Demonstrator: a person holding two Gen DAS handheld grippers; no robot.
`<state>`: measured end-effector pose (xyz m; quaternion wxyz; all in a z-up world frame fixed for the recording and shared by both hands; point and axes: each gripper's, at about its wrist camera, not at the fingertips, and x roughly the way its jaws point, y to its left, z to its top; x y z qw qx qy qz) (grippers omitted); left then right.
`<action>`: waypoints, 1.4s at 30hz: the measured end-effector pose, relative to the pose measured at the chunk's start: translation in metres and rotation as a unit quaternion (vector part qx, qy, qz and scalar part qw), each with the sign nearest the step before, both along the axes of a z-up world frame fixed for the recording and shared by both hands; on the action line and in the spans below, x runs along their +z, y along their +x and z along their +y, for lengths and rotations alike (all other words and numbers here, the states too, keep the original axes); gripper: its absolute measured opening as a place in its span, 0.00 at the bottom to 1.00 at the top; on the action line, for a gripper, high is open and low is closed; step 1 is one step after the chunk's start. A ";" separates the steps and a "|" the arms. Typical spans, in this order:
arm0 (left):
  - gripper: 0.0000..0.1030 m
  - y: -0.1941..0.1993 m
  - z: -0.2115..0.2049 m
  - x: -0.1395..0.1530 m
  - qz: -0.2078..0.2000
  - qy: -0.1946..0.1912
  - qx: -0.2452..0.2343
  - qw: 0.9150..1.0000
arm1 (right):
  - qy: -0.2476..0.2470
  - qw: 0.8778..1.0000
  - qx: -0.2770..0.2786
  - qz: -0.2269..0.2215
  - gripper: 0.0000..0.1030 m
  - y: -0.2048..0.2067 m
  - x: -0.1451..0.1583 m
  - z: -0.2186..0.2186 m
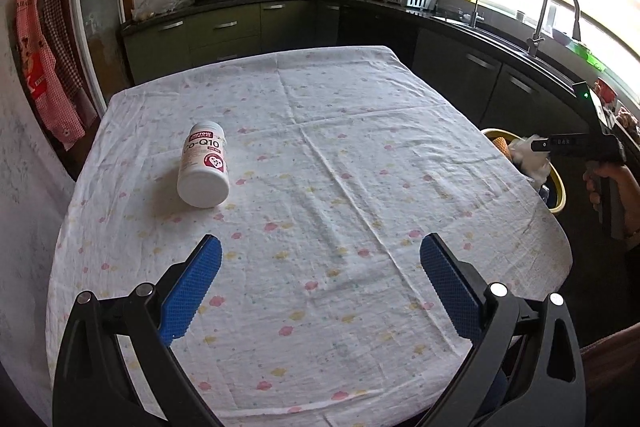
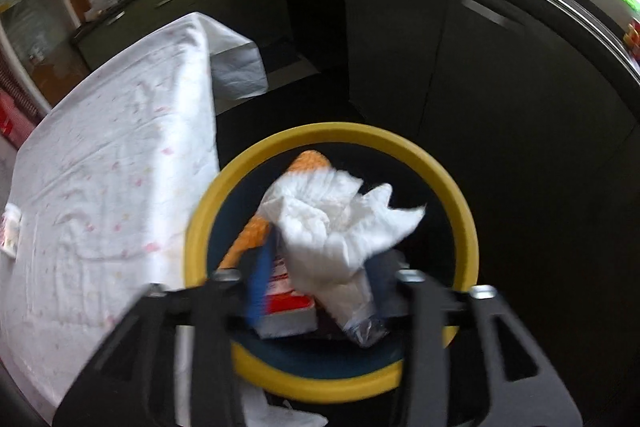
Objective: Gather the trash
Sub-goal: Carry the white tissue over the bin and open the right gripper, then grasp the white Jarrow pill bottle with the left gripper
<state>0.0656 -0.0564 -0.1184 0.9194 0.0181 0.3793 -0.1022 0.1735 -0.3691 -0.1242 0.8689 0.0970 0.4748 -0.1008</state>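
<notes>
Over the bin: my right gripper (image 2: 316, 291), fingers part-open, crumpled tissue (image 2: 340, 223) between them above yellow-rimmed bin (image 2: 460, 195).
Above the worktop (image 1: 320, 187): my left gripper (image 1: 320, 259), fingers wide, empty.
Worktop: Co-Q10 bottle (image 1: 204, 163) lying down.

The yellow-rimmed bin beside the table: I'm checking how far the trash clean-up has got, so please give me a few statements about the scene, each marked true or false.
1. The white pill bottle stands upright on the table. False: it lies on its side on the tablecloth.
2. The right gripper is above the bin. True.
3. The bin is empty. False: it holds an orange item and a red and white pack, among other things.
4. The left gripper is open with nothing between its fingers. True.
5. Crumpled white tissue is over the bin's opening. True.
6. The bottle is in the left gripper. False: it lies apart from it, further along the table.
</notes>
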 end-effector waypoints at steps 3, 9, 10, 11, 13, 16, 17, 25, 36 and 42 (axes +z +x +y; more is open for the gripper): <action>0.95 0.002 0.003 -0.001 0.001 0.000 0.002 1.000 | 0.002 1.000 -0.004 -0.017 0.50 -0.008 0.006 0.002; 0.95 0.005 0.006 -0.007 0.009 -0.002 0.005 1.000 | -0.009 0.998 0.010 -0.060 0.57 -0.043 0.026 0.035; 0.95 0.006 0.007 -0.008 0.011 -0.002 0.005 1.000 | -0.004 0.998 0.017 -0.067 0.58 -0.051 0.027 0.043; 0.95 0.007 0.008 -0.009 0.012 -0.003 0.006 1.000 | 0.003 0.997 0.025 -0.074 0.58 -0.058 0.029 0.051; 0.95 0.009 0.011 -0.010 0.015 -0.003 0.010 1.000 | 0.012 0.996 0.041 -0.083 0.58 -0.068 0.032 0.066; 0.95 0.012 0.017 -0.008 0.015 0.005 0.021 1.000 | 0.013 0.994 0.067 -0.090 0.59 -0.079 0.035 0.092; 0.95 0.015 0.021 -0.007 0.015 0.013 0.028 0.999 | 0.010 0.993 0.075 -0.090 0.59 -0.080 0.036 0.099; 0.95 0.063 0.053 -0.010 0.053 0.026 0.071 0.996 | 0.010 0.988 0.118 -0.098 0.61 -0.079 0.038 0.130; 0.85 0.142 0.073 -0.034 0.124 0.021 0.106 0.986 | 0.027 0.989 0.123 -0.082 0.62 -0.074 0.023 0.129; 0.72 0.156 0.075 -0.042 0.142 0.023 0.114 0.983 | 0.033 0.989 0.124 -0.077 0.62 -0.071 0.019 0.127</action>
